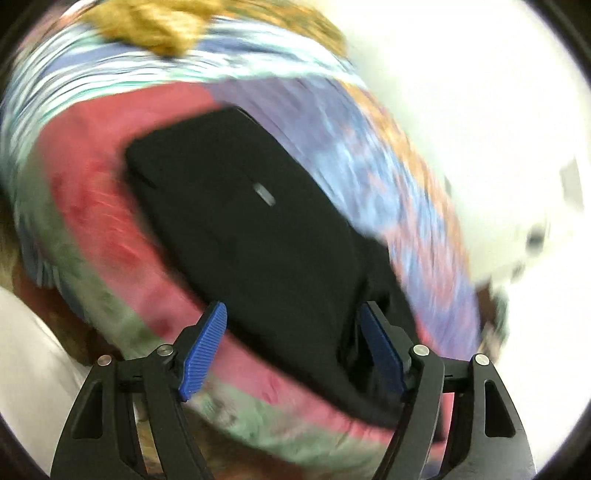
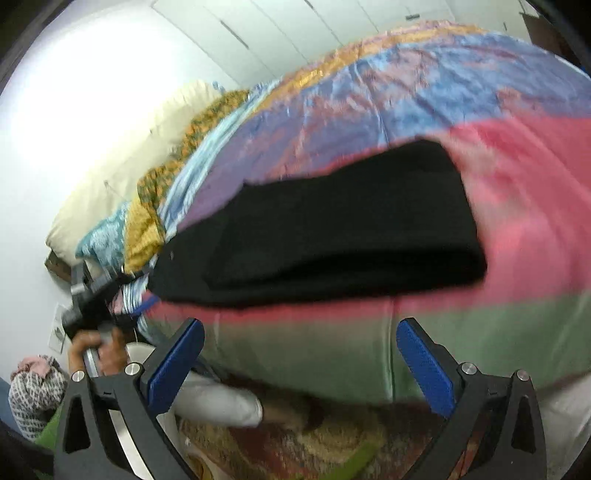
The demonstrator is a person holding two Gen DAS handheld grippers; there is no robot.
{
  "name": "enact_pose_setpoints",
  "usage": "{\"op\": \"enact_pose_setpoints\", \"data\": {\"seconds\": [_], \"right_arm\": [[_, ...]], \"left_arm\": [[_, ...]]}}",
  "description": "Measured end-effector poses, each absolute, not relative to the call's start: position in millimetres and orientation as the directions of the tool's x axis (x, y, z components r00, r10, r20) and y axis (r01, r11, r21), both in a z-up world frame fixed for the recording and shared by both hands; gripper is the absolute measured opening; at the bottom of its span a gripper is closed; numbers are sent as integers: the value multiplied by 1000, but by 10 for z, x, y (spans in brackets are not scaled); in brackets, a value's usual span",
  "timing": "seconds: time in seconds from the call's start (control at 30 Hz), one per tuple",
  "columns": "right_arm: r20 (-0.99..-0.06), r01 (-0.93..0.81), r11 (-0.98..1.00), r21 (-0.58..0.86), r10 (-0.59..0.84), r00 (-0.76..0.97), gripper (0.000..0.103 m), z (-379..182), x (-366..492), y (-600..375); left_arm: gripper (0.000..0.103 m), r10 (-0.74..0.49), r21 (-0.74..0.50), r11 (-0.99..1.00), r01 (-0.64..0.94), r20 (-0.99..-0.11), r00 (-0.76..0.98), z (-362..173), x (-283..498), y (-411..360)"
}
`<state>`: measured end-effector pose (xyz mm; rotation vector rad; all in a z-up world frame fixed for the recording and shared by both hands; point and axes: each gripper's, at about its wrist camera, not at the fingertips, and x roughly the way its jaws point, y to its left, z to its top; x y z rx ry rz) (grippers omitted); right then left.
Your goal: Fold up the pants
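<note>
Black pants (image 1: pixel 240 221) lie folded in a thick stack on the striped bedspread (image 1: pixel 92 192). A small grey tag (image 1: pixel 264 194) shows on top. My left gripper (image 1: pixel 291 347) is open, its blue pads on either side of the stack's near corner, the right pad against the cloth edge. In the right wrist view the pants (image 2: pixel 332 229) lie across the pink stripe. My right gripper (image 2: pixel 299 362) is open and empty, just off the bed's near edge, below the pants. The left gripper (image 2: pixel 92 295) shows at the pants' left end, held by a hand.
The bedspread (image 2: pixel 480 332) has pink, green, purple and blue stripes. A mustard cloth (image 1: pixel 155 26) and a cream pillow (image 2: pixel 122 162) lie at the bed's head. White wardrobe doors (image 2: pixel 295 29) stand behind. A patterned rug (image 2: pixel 314 443) covers the floor.
</note>
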<state>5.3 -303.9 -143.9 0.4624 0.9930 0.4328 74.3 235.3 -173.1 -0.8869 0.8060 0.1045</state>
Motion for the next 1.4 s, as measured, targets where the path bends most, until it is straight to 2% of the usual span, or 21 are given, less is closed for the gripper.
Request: {"op": "enact_pose_setpoints", "data": {"seconds": [0.13,0.27,0.7,0.77,0.8,0.87,0.97,1.1,1.2,1.3,1.33,1.37,1.4], "right_arm": [[-689,-191,822,536,557,464,103,-1443,70,-2923],[-693,-230,817,529,572,438,103,-1483,79,-2799],[-718,-214,820,531,570,400,103,-1606,75,-2771],[-724,-214,821,530,569,390,103,-1628,80,-2749],[-727,-216,821,528,569,385,103,-1642,81,-2739],[-730,-219,820,529,571,374,103,-1665,86,-2711],[-734,-229,818,528,575,360,103,-1692,98,-2671],[-737,-230,815,531,579,349,103,-1734,102,-2656],[-740,-221,815,535,579,343,103,-1760,105,-2657],[-736,-214,815,539,579,351,103,-1761,99,-2669],[-734,-214,814,539,579,355,103,-1753,94,-2677],[-732,-213,814,541,580,358,103,-1749,90,-2684],[-730,-212,813,542,581,361,103,-1751,84,-2695]], "left_arm": [[71,-142,-714,477,-513,-638,757,-1826,603,2957],[52,-128,-723,424,-546,-644,754,-1935,603,3206],[52,-131,-653,495,-573,-708,694,-2092,858,3184],[36,-122,-639,527,-561,-710,693,-2075,871,3158],[34,-114,-625,542,-562,-717,687,-2071,870,3146],[23,-98,-608,558,-565,-724,682,-2083,839,3138],[19,-107,-627,546,-555,-709,697,-2123,787,3175],[19,-117,-624,605,-494,-684,720,-2020,895,3175],[22,-172,-592,629,-503,-737,653,-2149,1057,3255],[25,-223,-665,545,-510,-701,677,-2225,969,3380],[30,-216,-669,535,-516,-699,682,-2208,928,3391],[44,-189,-656,531,-537,-709,680,-2183,872,3396],[49,-166,-649,526,-549,-712,683,-2160,825,3390]]}}
